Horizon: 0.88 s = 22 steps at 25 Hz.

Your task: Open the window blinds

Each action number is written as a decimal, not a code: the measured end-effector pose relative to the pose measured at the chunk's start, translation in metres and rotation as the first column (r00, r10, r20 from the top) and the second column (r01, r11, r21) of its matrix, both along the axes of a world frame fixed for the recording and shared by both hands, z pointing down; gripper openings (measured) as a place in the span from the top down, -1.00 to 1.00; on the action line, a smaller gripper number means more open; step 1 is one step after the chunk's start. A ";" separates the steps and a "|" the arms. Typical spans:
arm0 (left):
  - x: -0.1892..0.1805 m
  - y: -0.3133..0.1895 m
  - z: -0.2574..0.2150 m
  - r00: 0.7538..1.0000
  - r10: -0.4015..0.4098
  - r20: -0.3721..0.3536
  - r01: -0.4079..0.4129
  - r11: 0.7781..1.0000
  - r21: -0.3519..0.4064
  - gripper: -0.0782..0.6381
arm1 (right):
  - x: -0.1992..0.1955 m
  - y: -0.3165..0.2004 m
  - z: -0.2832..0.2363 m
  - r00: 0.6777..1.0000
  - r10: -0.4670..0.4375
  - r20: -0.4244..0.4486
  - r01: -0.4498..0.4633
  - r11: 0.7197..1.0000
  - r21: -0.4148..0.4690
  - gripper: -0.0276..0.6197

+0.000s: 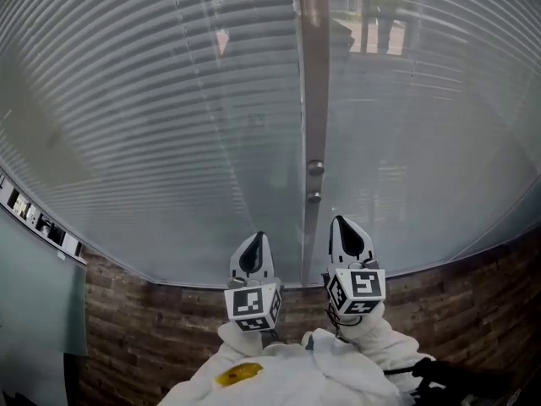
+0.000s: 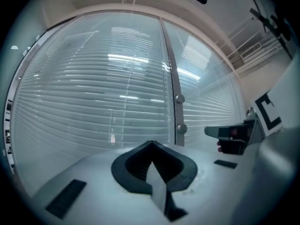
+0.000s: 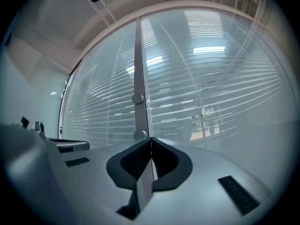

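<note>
Window blinds — slats closed, filling the far wall left and right of a central post. Outdoor shapes show faintly through them at far right. Beneath them runs a brick wall. Near and side by side are the left gripper and the right gripper. Each has its jaws pressed together on nothing, and neither touches the slats or the post. Two small knobs sit one above the other on the post, just beyond the right gripper. Step in hand, by judgement: the approach. The next move likely calls for parting one pair of jaws to take a knob — if the knobs do drive the slats.
</note>
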<state>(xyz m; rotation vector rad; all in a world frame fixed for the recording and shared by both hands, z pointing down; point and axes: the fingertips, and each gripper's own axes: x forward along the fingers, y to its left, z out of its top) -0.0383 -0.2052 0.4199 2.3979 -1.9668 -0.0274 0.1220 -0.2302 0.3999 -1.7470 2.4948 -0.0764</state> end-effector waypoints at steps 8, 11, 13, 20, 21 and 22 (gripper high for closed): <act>-0.008 -0.031 -0.003 0.999 0.039 0.032 -0.039 0.999 0.004 0.78 | -0.013 -0.023 -0.014 0.994 0.026 -0.110 -0.017 0.997 0.079 0.88; -0.013 -0.032 -0.005 0.997 0.063 0.034 -0.063 0.998 0.011 0.78 | -0.021 -0.019 -0.053 0.943 0.058 -0.327 0.012 0.978 0.208 0.74; -0.016 -0.033 -0.005 0.996 0.082 0.027 -0.083 0.997 0.010 0.78 | -0.031 -0.019 -0.072 0.848 0.096 -0.522 0.045 0.967 0.251 0.59; -0.023 -0.022 0.001 0.992 0.128 0.013 -0.128 0.992 -0.001 0.78 | -0.066 -0.028 -0.089 0.377 0.214 -0.901 0.148 0.947 0.286 0.43; -0.024 -0.021 0.001 0.991 0.130 0.011 -0.130 0.992 0.001 0.78 | -0.068 -0.031 -0.090 0.333 0.217 -0.918 0.150 0.949 0.278 0.40; -0.025 -0.020 0.000 0.991 0.131 0.010 -0.131 0.991 0.005 0.78 | -0.069 -0.034 -0.090 0.288 0.220 -0.932 0.149 0.951 0.270 0.39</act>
